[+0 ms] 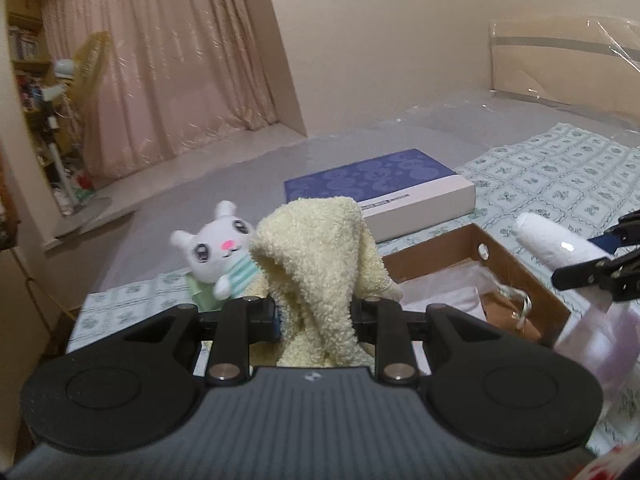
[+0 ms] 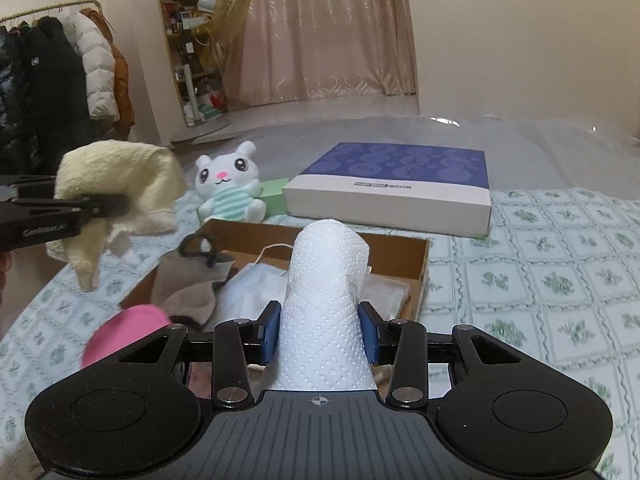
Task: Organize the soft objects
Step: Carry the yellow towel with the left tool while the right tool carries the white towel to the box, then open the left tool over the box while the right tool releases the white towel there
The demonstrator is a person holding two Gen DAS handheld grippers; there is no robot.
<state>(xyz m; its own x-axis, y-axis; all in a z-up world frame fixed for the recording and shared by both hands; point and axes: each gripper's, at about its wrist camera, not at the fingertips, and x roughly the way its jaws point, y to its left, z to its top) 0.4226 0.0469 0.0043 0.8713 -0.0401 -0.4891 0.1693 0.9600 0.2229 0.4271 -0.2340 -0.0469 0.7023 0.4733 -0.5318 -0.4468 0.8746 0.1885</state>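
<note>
My left gripper (image 1: 314, 314) is shut on a cream terry towel (image 1: 320, 256) and holds it in the air to the left of the brown cardboard box (image 1: 516, 268). The towel also shows in the right wrist view (image 2: 116, 184). My right gripper (image 2: 319, 330) is shut on a white paper towel (image 2: 326, 292) above the box (image 2: 420, 272). The paper towel shows in the left wrist view (image 1: 556, 246). In the box lie a grey cloth (image 2: 188, 284) and a white face mask (image 2: 256, 284). A white bunny plush (image 2: 230, 184) sits behind the box.
A blue and white flat box (image 2: 396, 188) lies on the patterned bed sheet (image 2: 540, 280) behind the cardboard box. A green block (image 2: 274, 200) stands beside the plush. A pink soft object (image 2: 124, 332) is at the box's near left. Coats, a shelf and curtains stand beyond the bed.
</note>
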